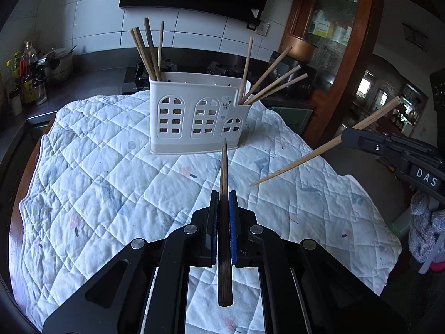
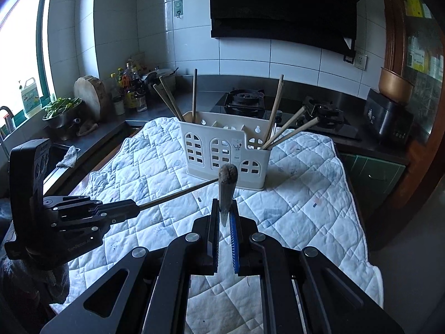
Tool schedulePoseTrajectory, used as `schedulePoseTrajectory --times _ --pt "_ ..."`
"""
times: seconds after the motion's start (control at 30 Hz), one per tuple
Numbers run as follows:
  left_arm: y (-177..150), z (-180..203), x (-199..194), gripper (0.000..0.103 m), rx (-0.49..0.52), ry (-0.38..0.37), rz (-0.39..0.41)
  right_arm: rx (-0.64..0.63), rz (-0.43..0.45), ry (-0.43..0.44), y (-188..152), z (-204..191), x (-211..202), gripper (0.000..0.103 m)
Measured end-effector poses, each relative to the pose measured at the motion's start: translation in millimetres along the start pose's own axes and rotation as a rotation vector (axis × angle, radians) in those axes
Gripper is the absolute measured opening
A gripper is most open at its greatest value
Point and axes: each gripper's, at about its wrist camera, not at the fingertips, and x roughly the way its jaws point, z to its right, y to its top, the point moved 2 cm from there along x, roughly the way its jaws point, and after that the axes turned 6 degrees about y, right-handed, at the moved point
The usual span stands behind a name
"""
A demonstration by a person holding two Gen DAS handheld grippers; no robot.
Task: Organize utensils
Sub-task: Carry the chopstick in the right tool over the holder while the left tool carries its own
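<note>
A cream plastic utensil holder [image 1: 194, 117] with arched cut-outs stands on a white quilted cloth [image 1: 111, 194]; it also shows in the right wrist view [image 2: 222, 150]. Several chopsticks stand in its left end [image 1: 150, 50] and several lean out of its right end [image 1: 272, 83]. My left gripper [image 1: 224, 194] is shut on a dark chopstick [image 1: 224, 167] that points at the holder. My right gripper [image 2: 224, 203] is shut on a light chopstick [image 2: 226, 186], seen end-on; the left wrist view shows that chopstick [image 1: 311, 156] slanting above the cloth, right of the holder.
The cloth covers a round table. Behind it runs a dark counter with a gas hob [image 2: 244, 100], bottles [image 2: 130, 89], a chopping board [image 2: 89, 94] and a bowl of greens [image 2: 61, 108]. A wooden cabinet [image 1: 333, 41] stands at the right.
</note>
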Motion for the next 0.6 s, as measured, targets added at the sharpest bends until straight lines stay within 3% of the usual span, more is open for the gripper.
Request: schedulePoseTrajectory --times 0.33,0.6 --pt "37.9 -16.5 -15.6 0.006 0.047 -0.012 0.008 -0.01 0.046 -0.008 52.1 7.4 -15.3 0.007" --pt "90.1 -29.1 -32.1 0.006 0.114 0.071 0.054 -0.018 0.105 -0.041 98.3 14.9 -22.7 0.007"
